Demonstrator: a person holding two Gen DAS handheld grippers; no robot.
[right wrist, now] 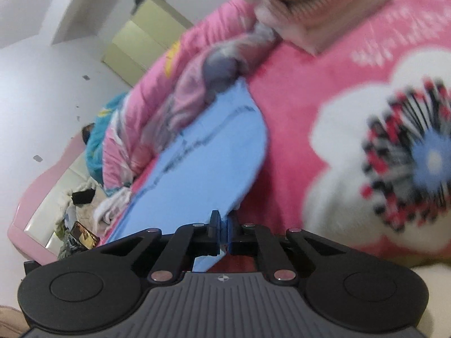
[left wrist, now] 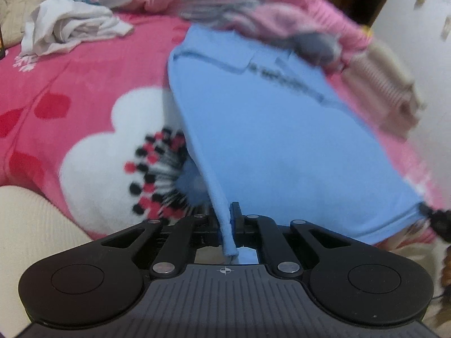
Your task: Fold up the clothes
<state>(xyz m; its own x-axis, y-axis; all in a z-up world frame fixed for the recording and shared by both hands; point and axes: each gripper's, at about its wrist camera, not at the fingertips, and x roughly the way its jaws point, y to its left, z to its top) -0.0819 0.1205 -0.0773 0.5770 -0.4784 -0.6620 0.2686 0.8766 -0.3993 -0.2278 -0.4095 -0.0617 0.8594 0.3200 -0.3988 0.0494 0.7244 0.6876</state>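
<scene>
Now both tongs are clamped on the same light blue garment [left wrist: 282, 140]: the left tongs [left wrist: 229, 226] pinch a rolled hem edge at one near corner, and the right tongs [right wrist: 222, 232] are closed on the near edge at the other corner, cloth visibly sandwiched between the pads in both wrist views. The garment stretches away from each pair of tongs toward twelve o'clock, its near end lifted off the pink floral bed blanket [left wrist: 70, 90] while its far end, with a dark line of print across it, lies near a bunched pink quilt [left wrist: 253, 2]. So the long axis runs straight ahead from the person, and neither hand is nearer; each holds its own corner. From the left view the cloth spreads toward two o'clock, where the other tongs show dark at the frame's edge. A folded ribbed beige piece [right wrist: 310, 8] sits beyond, and a crumpled white garment [left wrist: 73, 25] lies at ten o'clock. The coming fold likely carries the near edge forward to the far end.
</scene>
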